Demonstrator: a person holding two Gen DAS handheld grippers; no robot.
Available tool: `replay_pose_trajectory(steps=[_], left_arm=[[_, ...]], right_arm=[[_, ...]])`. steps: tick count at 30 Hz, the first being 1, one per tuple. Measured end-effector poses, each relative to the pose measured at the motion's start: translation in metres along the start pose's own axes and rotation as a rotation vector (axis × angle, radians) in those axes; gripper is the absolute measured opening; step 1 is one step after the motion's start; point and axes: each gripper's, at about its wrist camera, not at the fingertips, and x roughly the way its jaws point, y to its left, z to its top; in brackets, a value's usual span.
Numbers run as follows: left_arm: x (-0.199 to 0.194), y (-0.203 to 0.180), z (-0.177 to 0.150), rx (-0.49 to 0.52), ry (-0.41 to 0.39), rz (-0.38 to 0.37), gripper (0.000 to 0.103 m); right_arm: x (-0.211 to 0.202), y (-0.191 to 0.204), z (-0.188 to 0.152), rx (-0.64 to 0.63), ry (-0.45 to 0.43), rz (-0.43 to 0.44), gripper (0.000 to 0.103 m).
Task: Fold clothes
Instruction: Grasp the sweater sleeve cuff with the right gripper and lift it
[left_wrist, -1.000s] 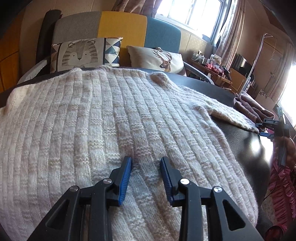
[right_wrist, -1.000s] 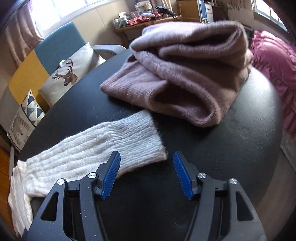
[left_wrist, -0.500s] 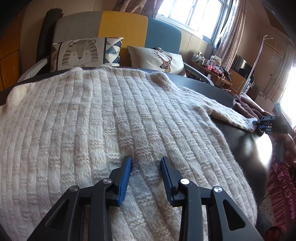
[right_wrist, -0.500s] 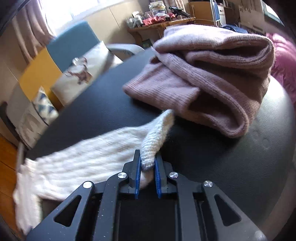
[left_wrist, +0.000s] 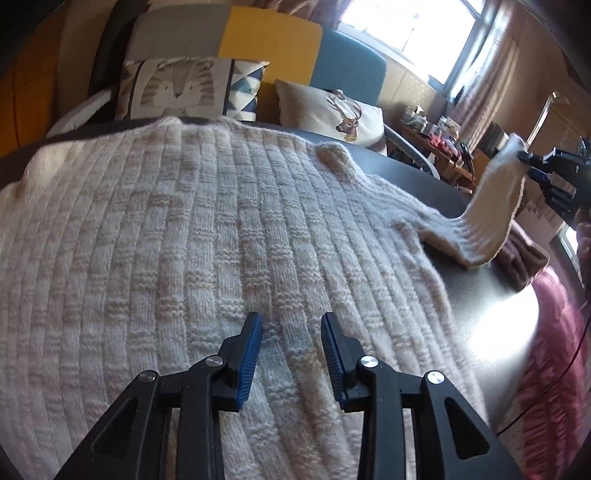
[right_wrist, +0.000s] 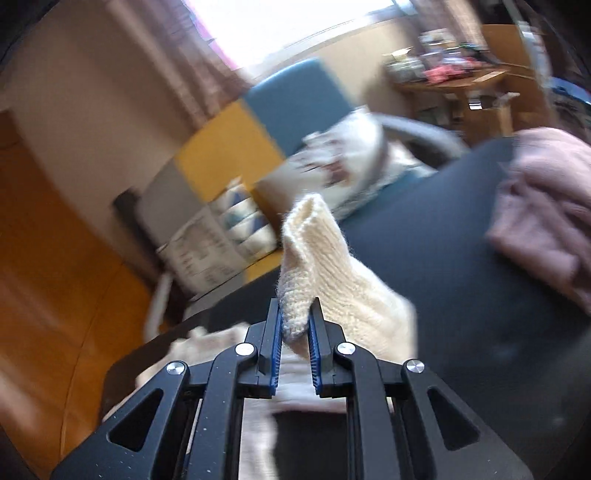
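- Sunlight comes through a window (left_wrist: 410, 22) behind a sofa (left_wrist: 273, 44) with grey, yellow and blue patches.
- Two cushions sit on the sofa: a tiger cushion (left_wrist: 184, 88) and a deer cushion (left_wrist: 332, 110).
- Close to us is a dark round worktop (left_wrist: 491, 295), shiny where the light hits it.
- A big cream sweater (left_wrist: 184, 240) lies flat on the worktop and covers most of it. It is knitted in bumpy stripes.
- The left tongs (left_wrist: 291, 332) hang just over the lower part of the sweater. Their blue pads are about half open, and no cloth is between them.
- The sweater's sleeve (left_wrist: 491, 210) is lifted up off the worktop on the right side. It bends up from the sweater's body to the right tongs.
- The right tongs (right_wrist: 295, 325) are squeezed tight on the cuff end of the sleeve (right_wrist: 306, 258). The cuff sticks up past the blue pads, and the rest of the sleeve hangs down below.
- In the left wrist view, the right tongs (left_wrist: 532, 164) are up in the air at the far right, with the cuff in their tip.
- A purple sweater (right_wrist: 546, 206) lies bunched up on the far side of the worktop, apart from the lifted sleeve.
- Something pink and frilly (left_wrist: 546, 369) shows past the right edge of the worktop.
- The right wrist view is blurry, so small things in the room are hard to make out.
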Motion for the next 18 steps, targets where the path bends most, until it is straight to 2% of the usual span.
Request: replay_pose_trajectory(steps=[4, 7, 10, 14, 16, 18], left_arm=[[-0.017, 0.012, 0.017, -0.073, -0.057, 0.0, 0.033], [-0.036, 0.013, 0.036, -0.063, -0.142, -0.011, 0.033], [-0.051, -0.004, 0.054, 0.043, -0.196, -0.04, 0.033], [-0.055, -0.036, 0.072, 0.206, -0.243, -0.008, 0.034], [-0.048, -0.045, 0.08, 0.227, -0.242, 0.007, 0.034], [-0.037, -0.047, 0.088, 0.2, -0.22, 0.009, 0.034]], right_arm=[[0.043, 0.05, -0.015, -0.038, 0.079, 0.099, 0.014], [0.067, 0.087, -0.032, -0.058, 0.135, 0.182, 0.014], [0.082, 0.115, -0.046, -0.092, 0.188, 0.24, 0.014], [0.094, 0.147, -0.058, -0.156, 0.253, 0.267, 0.014], [0.096, 0.156, -0.064, -0.179, 0.279, 0.269, 0.014], [0.097, 0.162, -0.069, -0.194, 0.302, 0.269, 0.014]])
